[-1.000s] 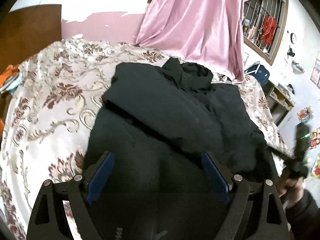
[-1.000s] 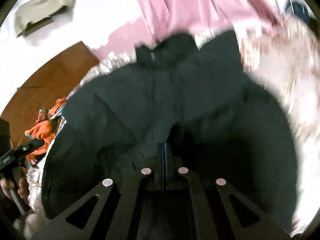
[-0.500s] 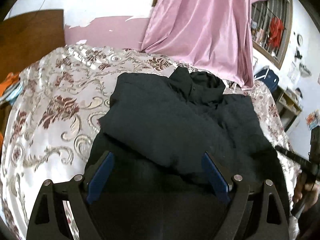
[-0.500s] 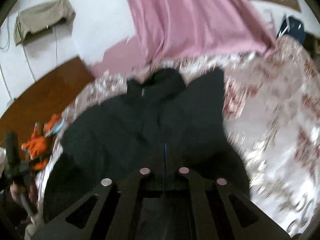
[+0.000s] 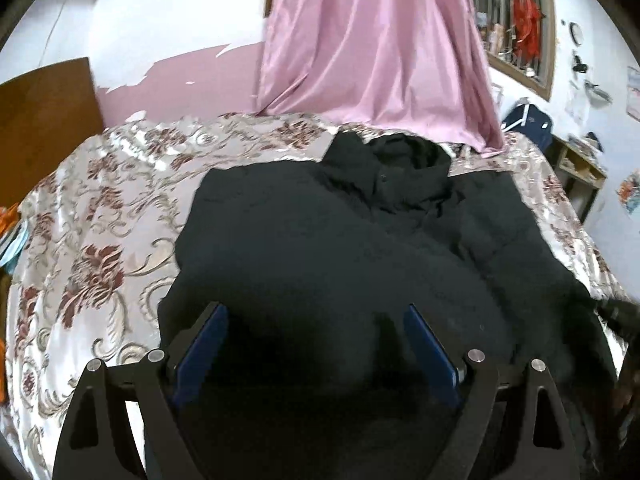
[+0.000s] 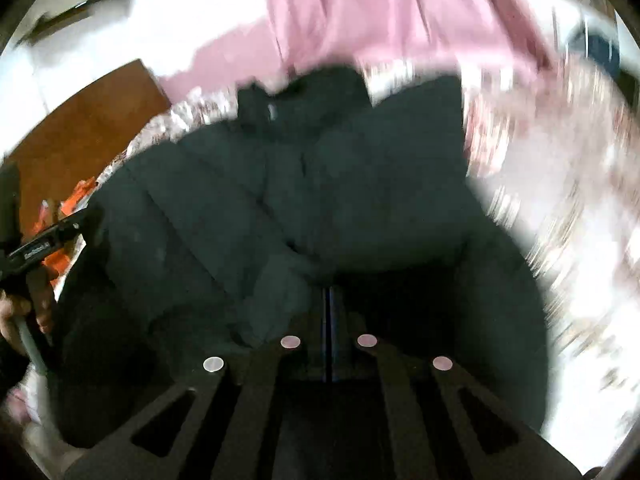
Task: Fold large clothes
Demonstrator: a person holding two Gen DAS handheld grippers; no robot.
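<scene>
A large black padded jacket [image 5: 340, 248] lies on the floral bedspread [image 5: 100, 240], collar toward the pink curtain, its left side folded over the body. My left gripper [image 5: 316, 316] is open, blue pads wide apart, hovering over the jacket's lower part. In the blurred right wrist view the jacket [image 6: 320, 184] fills the middle. My right gripper [image 6: 330, 296] is shut, fingers together over the jacket's lower part; whether cloth is pinched between them is hidden. The left gripper and the hand holding it show at the left edge of the right wrist view [image 6: 44, 248].
A pink curtain [image 5: 372, 48] hangs behind the bed. A brown headboard [image 5: 40, 120] stands at the left, with orange cloth [image 6: 68, 216] beside it. A dark blue bag [image 5: 528, 120] and a shelf [image 5: 580, 168] are at the right.
The left gripper drew back and tilted up, so more of the jacket and curtain shows. The right gripper swung over the jacket, staying shut; its view is motion-blurred.
</scene>
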